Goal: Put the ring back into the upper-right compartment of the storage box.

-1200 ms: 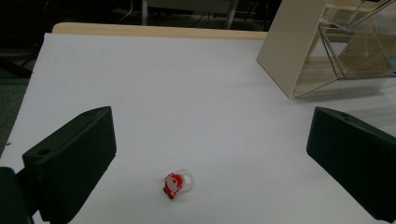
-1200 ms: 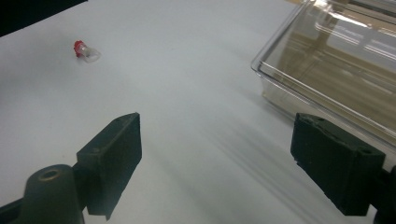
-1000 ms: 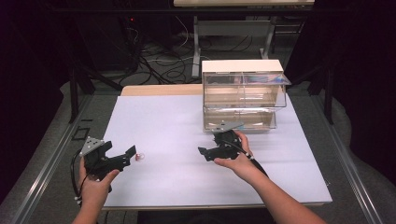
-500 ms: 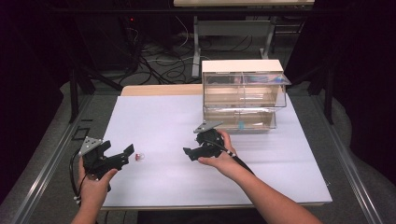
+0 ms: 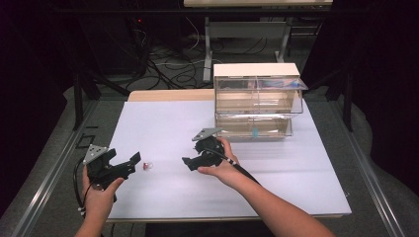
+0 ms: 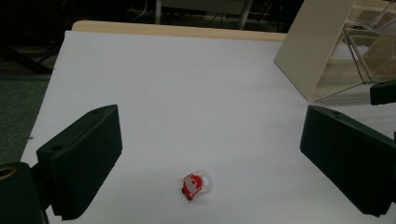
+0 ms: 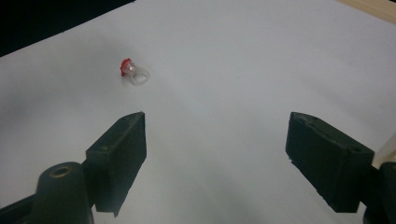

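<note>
Your toy ring (image 6: 195, 184) was red and white with a clear band, on the white sheet (image 5: 163, 128) over the tan table (image 5: 168, 95). Your hand-held grippers (image 5: 137, 159) (image 5: 188, 163) were black (with grey plates).

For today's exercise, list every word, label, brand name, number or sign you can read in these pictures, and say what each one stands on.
There is no readable text in any view.
The small red and white ring toy bears a figure, not letters.
The clear drawer box, the white table sheet, the left gripper and the right gripper show no lettering that can be read.
</note>
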`<action>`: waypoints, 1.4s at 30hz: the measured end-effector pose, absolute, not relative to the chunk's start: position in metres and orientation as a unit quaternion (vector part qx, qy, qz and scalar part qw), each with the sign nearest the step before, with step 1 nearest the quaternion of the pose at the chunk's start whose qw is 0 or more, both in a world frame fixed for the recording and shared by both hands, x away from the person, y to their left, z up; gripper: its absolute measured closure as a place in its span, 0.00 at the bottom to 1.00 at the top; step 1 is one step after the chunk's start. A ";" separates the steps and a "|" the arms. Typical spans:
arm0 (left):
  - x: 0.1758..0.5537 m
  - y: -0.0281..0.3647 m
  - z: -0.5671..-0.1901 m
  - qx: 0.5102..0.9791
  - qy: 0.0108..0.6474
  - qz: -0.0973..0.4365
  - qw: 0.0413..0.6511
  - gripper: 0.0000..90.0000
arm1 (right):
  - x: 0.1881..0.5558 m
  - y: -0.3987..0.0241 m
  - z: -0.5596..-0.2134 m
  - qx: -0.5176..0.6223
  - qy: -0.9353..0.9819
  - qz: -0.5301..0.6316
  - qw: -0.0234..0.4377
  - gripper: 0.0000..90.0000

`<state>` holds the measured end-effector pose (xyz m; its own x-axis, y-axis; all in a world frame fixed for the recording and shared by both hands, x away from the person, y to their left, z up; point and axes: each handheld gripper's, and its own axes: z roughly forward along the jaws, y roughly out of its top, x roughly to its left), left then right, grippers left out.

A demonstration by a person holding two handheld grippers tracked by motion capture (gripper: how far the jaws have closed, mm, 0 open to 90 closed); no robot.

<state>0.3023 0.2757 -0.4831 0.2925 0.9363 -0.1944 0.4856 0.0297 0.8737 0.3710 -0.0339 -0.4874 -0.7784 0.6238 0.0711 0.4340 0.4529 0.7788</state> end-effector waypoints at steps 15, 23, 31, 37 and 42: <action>0.304 0.277 -0.484 0.652 0.549 0.247 0.461 0.07 | 0.374 0.000 -0.492 0.307 0.849 0.421 0.083 0.23; 0.305 0.277 -0.484 0.649 0.549 0.244 0.466 0.07 | 0.373 0.019 -0.497 0.290 0.859 0.417 0.065 0.26; 0.305 0.279 -0.484 0.648 0.553 0.243 0.464 0.08 | 0.373 0.038 -0.505 0.279 0.858 0.428 0.060 0.29; 0.302 0.282 -0.484 0.645 0.559 0.244 0.461 0.08 | 0.378 0.049 -0.513 0.265 0.861 0.432 0.047 0.33; 0.298 0.286 -0.484 0.643 0.561 0.249 0.458 0.08 | 0.382 0.057 -0.521 0.261 0.865 0.427 0.040 0.34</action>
